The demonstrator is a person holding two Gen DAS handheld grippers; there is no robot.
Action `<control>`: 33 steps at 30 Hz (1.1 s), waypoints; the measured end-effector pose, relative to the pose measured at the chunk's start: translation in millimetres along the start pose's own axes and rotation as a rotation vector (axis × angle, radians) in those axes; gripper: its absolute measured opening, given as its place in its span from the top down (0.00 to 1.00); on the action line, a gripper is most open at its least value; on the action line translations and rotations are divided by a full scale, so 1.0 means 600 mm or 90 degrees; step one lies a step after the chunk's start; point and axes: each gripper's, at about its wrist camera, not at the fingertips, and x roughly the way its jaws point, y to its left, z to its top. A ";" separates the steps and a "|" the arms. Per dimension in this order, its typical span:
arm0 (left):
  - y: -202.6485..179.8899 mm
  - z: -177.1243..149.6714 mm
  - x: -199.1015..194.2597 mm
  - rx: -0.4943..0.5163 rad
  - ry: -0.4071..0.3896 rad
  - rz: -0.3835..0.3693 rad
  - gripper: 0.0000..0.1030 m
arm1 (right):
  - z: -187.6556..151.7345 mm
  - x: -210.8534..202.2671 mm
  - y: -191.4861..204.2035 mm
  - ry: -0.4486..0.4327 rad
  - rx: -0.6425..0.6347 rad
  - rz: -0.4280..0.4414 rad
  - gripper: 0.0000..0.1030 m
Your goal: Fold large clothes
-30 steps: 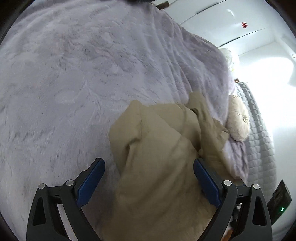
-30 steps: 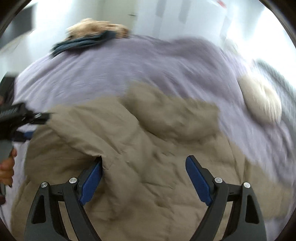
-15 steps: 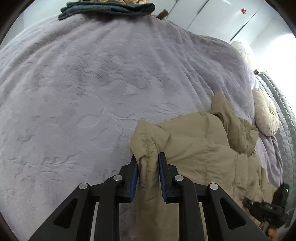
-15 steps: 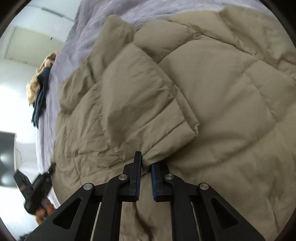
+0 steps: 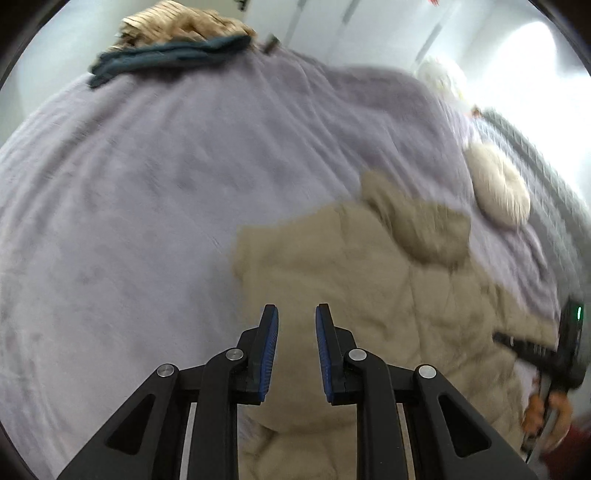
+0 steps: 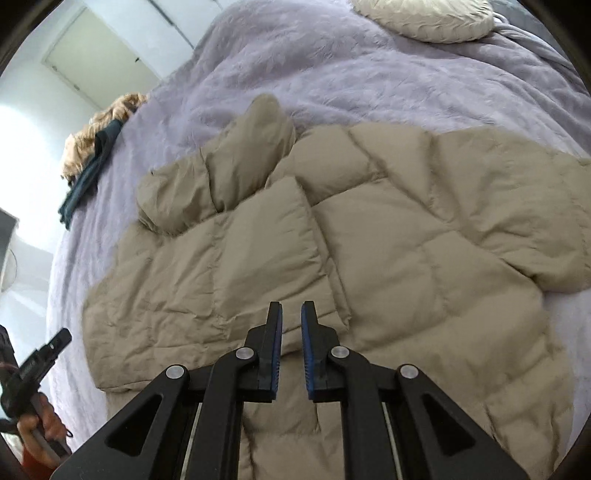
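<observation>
A tan quilted puffer jacket (image 6: 369,236) lies spread on a lilac bedspread (image 6: 332,66), one sleeve folded across its front. It also shows, blurred, in the left wrist view (image 5: 369,288). My left gripper (image 5: 293,314) hovers above the jacket's left edge, jaws a little apart, holding nothing. My right gripper (image 6: 291,312) hovers over the folded sleeve's cuff, jaws narrowly apart and empty. The right gripper also appears at the right edge of the left wrist view (image 5: 546,354).
A pile of folded clothes, tan over dark teal (image 5: 173,48), sits at the bed's far edge. A round cream cushion (image 5: 498,188) lies by the quilted grey headboard (image 5: 546,177). White wardrobe doors (image 5: 369,29) stand behind.
Both grippers have let go of the jacket fabric they pinched half a second ago and lifted away. The sleeve now lies flat across the jacket.
</observation>
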 end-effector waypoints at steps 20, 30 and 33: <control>-0.116 -0.078 -0.017 0.045 0.033 0.091 0.78 | -0.098 -0.052 -0.109 0.091 0.136 0.055 0.88; -0.244 -0.131 -0.017 0.046 0.047 0.039 0.20 | -0.127 -0.130 -0.210 0.063 0.202 0.072 0.68; -0.296 -0.146 -0.009 0.073 0.067 0.039 0.20 | -0.126 -0.149 -0.250 0.046 0.222 0.062 0.61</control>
